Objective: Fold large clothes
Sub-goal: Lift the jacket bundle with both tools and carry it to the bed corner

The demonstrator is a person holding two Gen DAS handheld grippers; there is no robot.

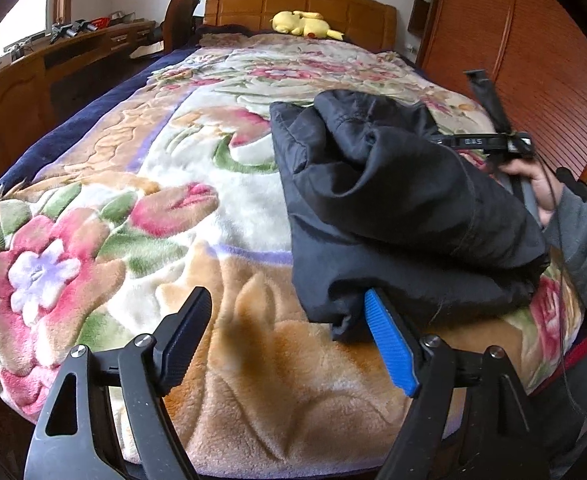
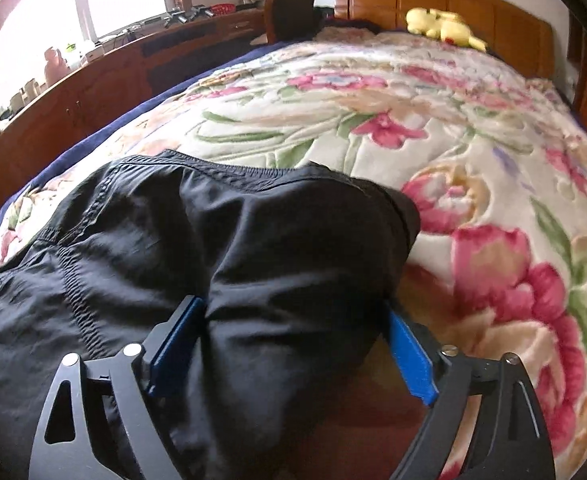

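Black jacket point(image 1: 393, 208) near bed's point(image 1: 197, 368) foot edge: soft, floppy, light. Both grippers, left point(image 1: 289, 344) & right point(image 2: 293, 344), released. Grab hem corners.

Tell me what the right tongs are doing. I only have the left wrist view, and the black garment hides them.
Observer: The right tongs stand wide, with a thick fold of the black fabric garment bulging between their blue pads.
Operator: Check the garment's far edge.
Observer: A gathered stitched band runs along it, lying on the floral plush blanket.
Operator: Report what lies beside the right-hand pad.
Observer: The blanket's pink flowers, uncovered by fabric.
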